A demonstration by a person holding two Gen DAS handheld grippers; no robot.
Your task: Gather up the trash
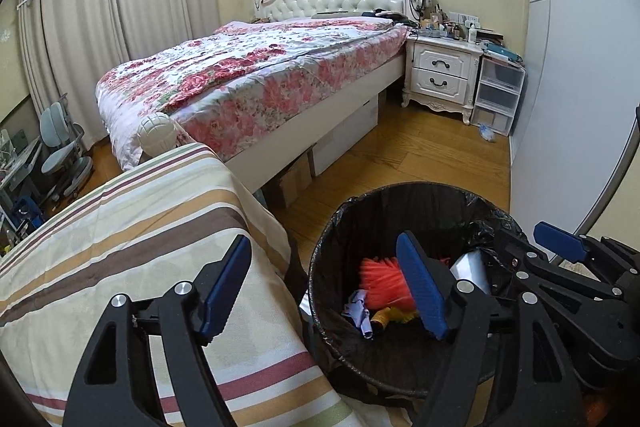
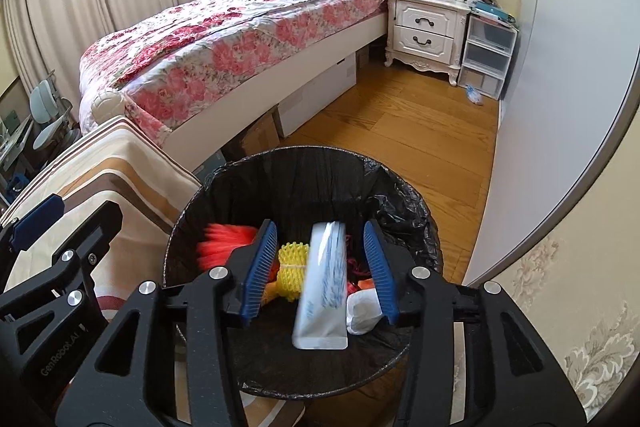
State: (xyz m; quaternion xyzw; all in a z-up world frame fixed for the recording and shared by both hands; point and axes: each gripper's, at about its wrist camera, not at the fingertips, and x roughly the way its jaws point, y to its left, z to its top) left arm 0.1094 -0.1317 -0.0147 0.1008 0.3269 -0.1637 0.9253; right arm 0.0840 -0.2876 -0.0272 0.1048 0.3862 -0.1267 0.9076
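Observation:
A round bin [image 2: 176,247] lined with a black bag stands on the wooden floor below both grippers. Inside lie an orange foam net [image 1: 380,279], a yellow foam net [image 2: 292,267], crumpled white paper [image 2: 362,311] and a lilac wrapper [image 1: 360,311]. My right gripper [image 2: 320,227] is over the bin mouth with its jaws apart. A white and blue tube [image 2: 324,287] hangs blurred between them, touching neither pad. My left gripper [image 1: 322,243] is open and empty, straddling the bin's left rim [image 1: 320,267]. One blue pad [image 1: 560,245] of the right gripper shows at the far right.
A striped cloth-covered surface [image 1: 120,247] lies close on the left of the bin. Beyond are a floral bed [image 1: 260,75], a white nightstand [image 1: 440,71] and plastic drawers [image 1: 498,95]. A blue-white scrap [image 1: 486,133] lies on the floor. A pale wardrobe front [image 1: 580,87] lines the right.

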